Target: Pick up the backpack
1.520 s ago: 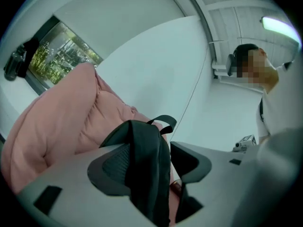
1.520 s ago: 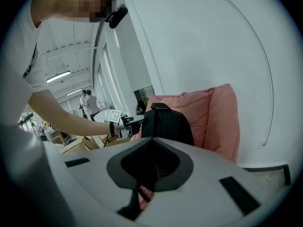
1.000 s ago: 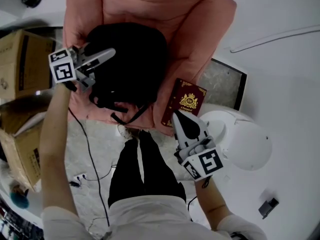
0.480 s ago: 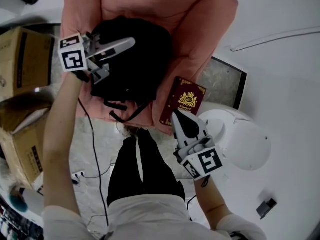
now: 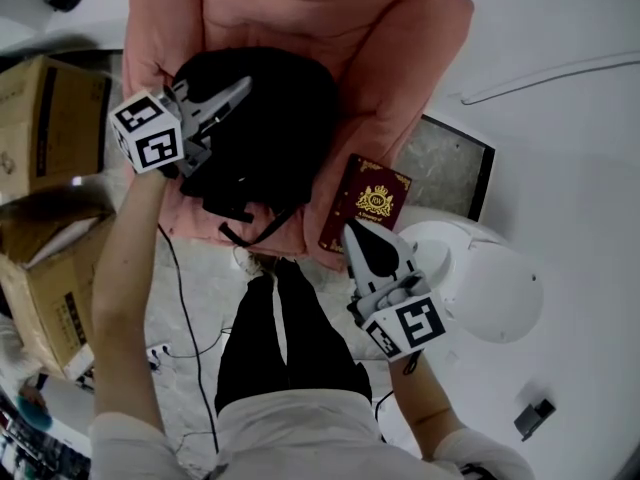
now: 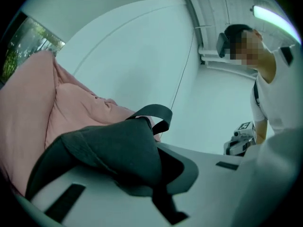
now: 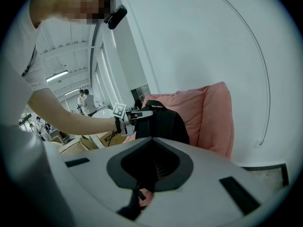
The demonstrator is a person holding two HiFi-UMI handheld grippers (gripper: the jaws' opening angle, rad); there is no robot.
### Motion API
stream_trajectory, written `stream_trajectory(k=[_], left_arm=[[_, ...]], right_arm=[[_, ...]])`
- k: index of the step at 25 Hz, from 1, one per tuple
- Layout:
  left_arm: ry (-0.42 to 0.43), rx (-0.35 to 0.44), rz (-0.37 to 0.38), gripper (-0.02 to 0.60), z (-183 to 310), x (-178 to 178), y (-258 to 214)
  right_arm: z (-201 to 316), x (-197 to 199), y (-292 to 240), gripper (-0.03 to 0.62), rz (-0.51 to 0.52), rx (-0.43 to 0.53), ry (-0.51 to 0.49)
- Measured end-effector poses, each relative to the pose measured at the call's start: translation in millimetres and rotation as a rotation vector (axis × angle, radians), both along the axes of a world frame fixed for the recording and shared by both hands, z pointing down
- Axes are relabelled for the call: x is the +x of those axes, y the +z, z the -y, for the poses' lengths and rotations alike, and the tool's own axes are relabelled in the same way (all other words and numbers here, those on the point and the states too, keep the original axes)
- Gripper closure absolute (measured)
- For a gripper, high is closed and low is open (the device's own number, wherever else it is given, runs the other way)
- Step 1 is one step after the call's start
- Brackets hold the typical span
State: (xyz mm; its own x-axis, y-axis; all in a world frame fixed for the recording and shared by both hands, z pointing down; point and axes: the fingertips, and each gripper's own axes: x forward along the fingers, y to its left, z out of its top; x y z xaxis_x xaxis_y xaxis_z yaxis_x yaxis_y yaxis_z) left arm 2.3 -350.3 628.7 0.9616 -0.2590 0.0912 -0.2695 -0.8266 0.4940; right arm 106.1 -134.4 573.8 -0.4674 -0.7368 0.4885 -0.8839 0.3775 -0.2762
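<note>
The grasp has just been made, and the lift comes next. The black fabric backpack [image 5: 270,128] sits on the pink padded seat [image 5: 390,38], toward its front edge, with its straps trailing over the lip. The left claw [image 5: 238,90] reaches in level from the side at the bag's upper corner. It is clenched on the backpack: in the left gripper view a thick fold of dark cloth [image 6: 113,150] is pinched between its jaws, and a webbing loop [image 6: 158,113] stands up just beyond the fold. The right claw [image 5: 352,233] hangs well apart from the bag. It is angled down beside a maroon booklet with a gold crest [image 5: 370,200] near the round white surface [image 5: 490,288], with its jaws drawn together on nothing. The hold looks to be on loose cloth rather than on the loop itself, so the next move probably calls for a slow, straight raise that lets the bag's weight settle below the pinch. The bag should clear the seat's padding, and the dangling straps should not snag on the front edge. If the fold starts to slip, the right claw is free to support the bag from the other side.
</note>
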Motion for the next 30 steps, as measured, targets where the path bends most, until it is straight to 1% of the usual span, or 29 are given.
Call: stream_trajectory(k=[2,5,7,10,13,14,16,19,21,23,30], left_arm=[[-0.023,-0.004,-0.004,0.563,-2.4,-2.9,-3.5],[-0.064,-0.063,-0.085,0.563,-13.7,-4.5,-15.3],[-0.075,-0.075,-0.122,0.563,-28.3,-3.6,-23.2],[-0.079,-0.057,-0.156,0.563,-47.6,-4.9,-38.8],[-0.062,-0.067,-0.254,0.565,-62.9,-7.9,-63.3],[-0.056,-0.072,-0.269,0.565,-69.5,-8.4,-68.5],[-0.047,-0.081,-0.261,0.565,-86.1,-9.6,-72.6],[-0.059,-0.069,-0.209,0.565,-109.9,-15.5,-72.9],[-0.086,-0.04,-0.164,0.565,-119.4,-18.7,-73.0],[-0.125,-0.024,-0.135,0.563,-125.8,-19.9,-74.6],[-0.228,-0.035,-0.097,0.564,-159.4,-20.6,-88.6]], right_arm=[[0.4,-1.3,-1.7,0.572,0.003,0.005,-0.001],[-1.7,-2.6,-3.1,0.572,0.011,0.011,-0.002],[-5.0,-4.1,-4.5,0.572,0.014,0.015,-0.005],[-8.9,-4.5,-7.8,0.572,0.02,0.028,-0.007],[-12.1,-2.2,-10.0,0.572,0.029,0.04,-0.001],[-13.8,-2.3,-11.4,0.572,0.033,0.043,0.002],[-17.3,-4.8,-17.3,0.572,0.04,0.051,0.004],[-21.5,-9.8,-30.4,0.572,0.044,0.07,-0.005],[-22.3,-9.0,-38.5,0.572,0.042,0.09,-0.008],[-23.3,-4.5,-46.0,0.573,0.037,0.106,-0.006],[-34.8,12.1,-78.6,0.572,0.04,0.141,0.021]])
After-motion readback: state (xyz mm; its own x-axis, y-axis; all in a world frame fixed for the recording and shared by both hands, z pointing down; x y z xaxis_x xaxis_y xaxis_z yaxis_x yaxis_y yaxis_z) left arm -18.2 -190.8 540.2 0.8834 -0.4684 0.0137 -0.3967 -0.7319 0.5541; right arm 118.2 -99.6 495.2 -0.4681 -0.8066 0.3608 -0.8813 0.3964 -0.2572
